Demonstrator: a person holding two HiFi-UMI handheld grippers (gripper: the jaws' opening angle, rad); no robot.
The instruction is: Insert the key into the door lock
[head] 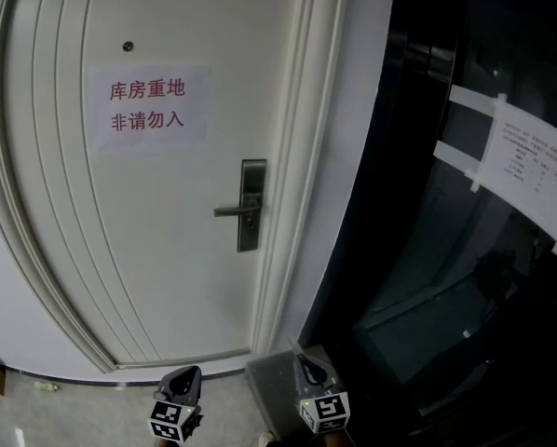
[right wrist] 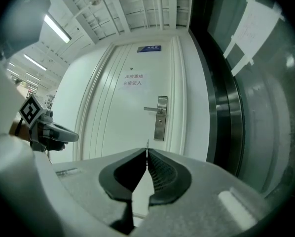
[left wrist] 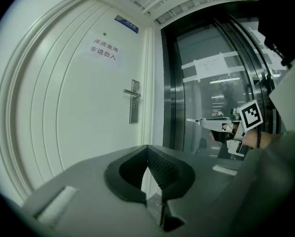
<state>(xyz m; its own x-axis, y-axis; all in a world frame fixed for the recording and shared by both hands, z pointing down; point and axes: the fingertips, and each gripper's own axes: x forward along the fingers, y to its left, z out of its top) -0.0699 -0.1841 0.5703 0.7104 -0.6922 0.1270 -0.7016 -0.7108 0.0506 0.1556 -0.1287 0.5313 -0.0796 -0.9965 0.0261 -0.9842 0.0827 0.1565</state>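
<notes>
the right gripper (right wrist: 147, 153) has its fingers (right wrist: 161, 174) pressed together on the key (right wrist: 147, 143). only a thin sliver of metal shows past the fingertips, standing upright. the gripper points roughly level at the white door (head: 167, 250), well short of it, and the key tip lines up just below and left of the lock plate (right wrist: 161, 117) in the right gripper view.

the left gripper (left wrist: 147, 149) has its fingers closed tip to tip with nothing between them. it also faces the door. in the head view the two grippers sit side by side at the bottom edge of the frame, near each other but apart, each with its marker cube towards the camera.

the lock plate is a tall metal strip at the door's right edge, about halfway up. a lever handle (head: 230, 210) sticks out from it to the left, and the keyhole just under the handle is too small to make out clearly. a paper sign (head: 146, 105) with red characters hangs on the upper middle of the door, with a peephole (head: 127, 47) above it. a blue plaque (right wrist: 149, 48) sits over the door frame. to the right of the door stands a dark glass door (head: 427, 296) with a printed sheet (head: 535, 170) taped across it.
</notes>
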